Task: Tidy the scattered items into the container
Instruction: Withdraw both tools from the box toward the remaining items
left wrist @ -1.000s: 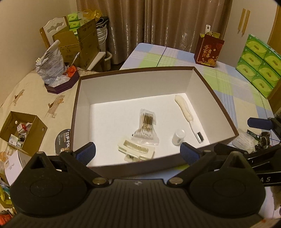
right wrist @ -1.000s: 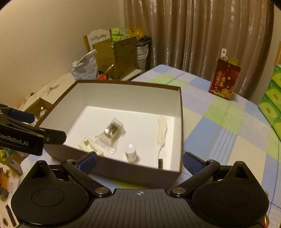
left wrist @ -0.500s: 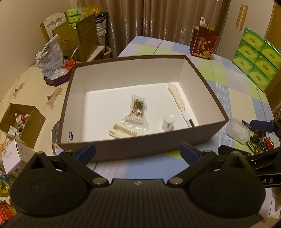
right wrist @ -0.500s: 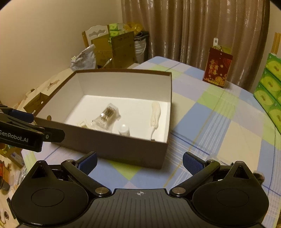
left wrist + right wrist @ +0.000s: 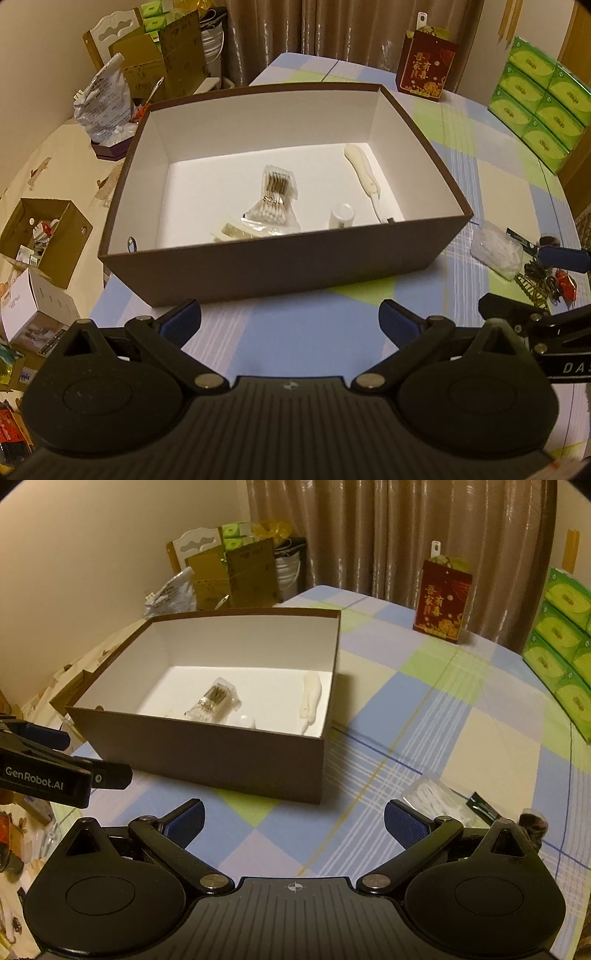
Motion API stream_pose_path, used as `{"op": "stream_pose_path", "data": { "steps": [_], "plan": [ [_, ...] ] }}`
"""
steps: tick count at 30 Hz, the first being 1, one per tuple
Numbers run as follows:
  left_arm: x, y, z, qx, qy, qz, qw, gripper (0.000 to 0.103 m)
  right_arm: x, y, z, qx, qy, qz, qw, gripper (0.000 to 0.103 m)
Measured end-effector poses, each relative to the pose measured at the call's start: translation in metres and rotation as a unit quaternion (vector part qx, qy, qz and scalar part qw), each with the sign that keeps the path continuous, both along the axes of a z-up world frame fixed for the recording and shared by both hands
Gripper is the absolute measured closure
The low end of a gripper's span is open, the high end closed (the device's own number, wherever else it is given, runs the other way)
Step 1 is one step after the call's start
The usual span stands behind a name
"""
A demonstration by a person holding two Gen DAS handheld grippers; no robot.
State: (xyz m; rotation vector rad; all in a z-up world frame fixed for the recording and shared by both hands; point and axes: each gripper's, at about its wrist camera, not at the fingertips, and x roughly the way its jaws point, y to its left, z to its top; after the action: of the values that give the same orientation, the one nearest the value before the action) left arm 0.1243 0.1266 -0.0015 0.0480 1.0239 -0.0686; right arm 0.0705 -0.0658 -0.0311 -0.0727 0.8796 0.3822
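Checked blue, green and cream tablecloth (image 5: pixel 317 343) covers the table in a curtained, dim room. Brown cardboard box with white interior (image 5: pixel 258 269) sits open on it, holding a clear packet of cotton swabs (image 5: pixel 275 195), a small white bottle (image 5: pixel 341 216), a cream-handled brush (image 5: pixel 364 175) and a flat cream packet (image 5: pixel 240 232). Outside, right of the box, lie a clear plastic bag of white bits (image 5: pixel 496 249) and tangled small items (image 5: pixel 546 284). Left gripper (image 5: pixel 290 319) and right gripper (image 5: pixel 293 818) hover near the box's front, both spread wide, holding nothing.
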Motion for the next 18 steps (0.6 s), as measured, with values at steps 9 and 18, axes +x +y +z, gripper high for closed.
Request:
{"op": "stream_pose_path", "data": {
  "steps": [9,18],
  "plan": [
    [-0.01,-0.021,-0.011,0.001,0.01,-0.015,0.9998,0.002,-0.015,-0.027,-0.006,0.012,0.012,-0.023,1.0,0.002],
    [-0.017,-0.072,-0.027,0.0,0.022,-0.087,0.996,0.002,-0.039,-0.084,-0.012,0.022,0.03,-0.103,0.994,0.002]
  ]
}}
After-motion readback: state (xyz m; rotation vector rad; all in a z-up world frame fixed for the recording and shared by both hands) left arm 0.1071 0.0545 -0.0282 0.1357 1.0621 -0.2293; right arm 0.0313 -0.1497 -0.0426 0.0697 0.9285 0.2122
